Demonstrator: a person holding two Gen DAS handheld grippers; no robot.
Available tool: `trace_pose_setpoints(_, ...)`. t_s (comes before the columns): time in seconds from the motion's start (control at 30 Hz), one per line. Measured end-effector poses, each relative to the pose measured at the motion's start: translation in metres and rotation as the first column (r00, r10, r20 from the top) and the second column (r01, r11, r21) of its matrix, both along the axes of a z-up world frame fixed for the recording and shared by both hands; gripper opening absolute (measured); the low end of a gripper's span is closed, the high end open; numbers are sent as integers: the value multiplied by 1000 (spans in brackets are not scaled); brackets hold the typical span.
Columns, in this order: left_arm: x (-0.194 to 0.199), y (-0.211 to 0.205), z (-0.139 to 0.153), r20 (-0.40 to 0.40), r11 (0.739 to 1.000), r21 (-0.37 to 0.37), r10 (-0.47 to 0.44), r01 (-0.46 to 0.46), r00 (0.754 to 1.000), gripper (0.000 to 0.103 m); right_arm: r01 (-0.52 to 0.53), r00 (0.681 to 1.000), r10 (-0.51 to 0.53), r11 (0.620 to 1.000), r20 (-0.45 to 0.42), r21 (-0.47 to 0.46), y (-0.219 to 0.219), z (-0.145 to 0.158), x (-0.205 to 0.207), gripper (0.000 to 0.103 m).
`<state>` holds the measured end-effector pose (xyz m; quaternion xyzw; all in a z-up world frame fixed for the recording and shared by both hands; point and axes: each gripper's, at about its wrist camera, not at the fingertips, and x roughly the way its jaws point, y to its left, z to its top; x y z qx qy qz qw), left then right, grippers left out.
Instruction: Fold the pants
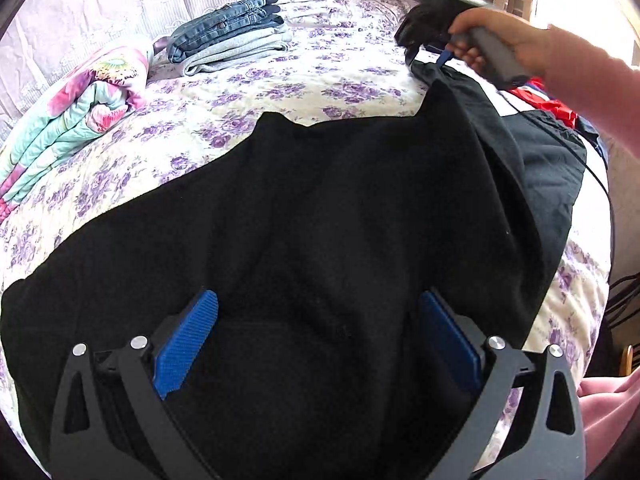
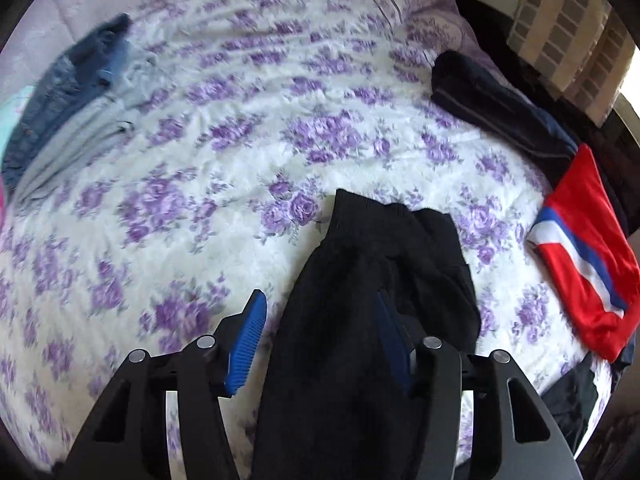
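Black pants (image 1: 320, 208) lie spread across the floral bed. My left gripper (image 1: 316, 316) is open just above the near part of the pants, with its blue pads (image 1: 188, 340) wide apart and nothing between them. In the left wrist view my right gripper (image 1: 428, 36) is at the far right end of the pants, held by a hand. In the right wrist view my right gripper (image 2: 320, 328) is open, and the cuff end of the black pants (image 2: 372, 280) lies between its blue pads (image 2: 248, 344), loose on the bed.
A stack of folded jeans and grey pants (image 1: 232, 36) sits at the far side of the bed (image 1: 280, 92). A folded floral quilt (image 1: 72, 116) lies at the left. A red, white and blue garment (image 2: 584, 256) and dark clothes (image 2: 500, 112) lie at the right edge.
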<state>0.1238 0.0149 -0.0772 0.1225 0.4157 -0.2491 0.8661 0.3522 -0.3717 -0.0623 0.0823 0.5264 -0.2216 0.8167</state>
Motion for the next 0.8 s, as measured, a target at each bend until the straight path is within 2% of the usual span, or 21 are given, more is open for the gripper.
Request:
trace_pose_setpoints(0.07,0,2,1,-3,1000,-10,1,-1,1000,99,18,998,-17,1000,-53,23,-2,-14,6,55)
trace_pose_setpoints(0.17,1,4,1,-8,1000,-21,-3,3,1000,99,33,998,-31,998,-50,53,-5,-18,7,54)
trace_pose_setpoints(0.23,1,6,2,-13,1000,-31,-7,6,1000,99,27,999,-23,996,-38,87,-8,-17,4,39)
trace_pose_setpoints(0.3,1,7,2,-18,999,-42,-7,6,1000,99,30,999,-27,991,-30,127,-14,-15,-2,16)
trace_pose_setpoints(0.4,1,7,2,-22,999,-47,-7,6,1000,99,32,999,-31,982,-4,188,-26,-4,-14,5)
trace_pose_setpoints(0.5,1,7,2,-23,999,-51,-10,9,1000,99,-3,997,-15,976,80,219,-36,24,-33,4)
trace_pose_setpoints(0.6,3,9,2,-31,998,-66,-11,9,999,99,-63,976,-6,949,218,309,-53,61,-64,4)
trace_pose_setpoints(0.7,4,9,2,-35,997,-72,-12,10,999,99,-131,928,-22,915,372,382,-80,100,-105,4)
trace_pose_setpoints(0.73,4,9,2,-35,997,-72,-12,9,999,99,-156,902,-33,905,431,397,-92,114,-126,4)
trace_pose_setpoints(0.8,5,8,2,-34,997,-70,-12,9,999,99,-189,862,-58,885,503,426,-112,126,-156,4)
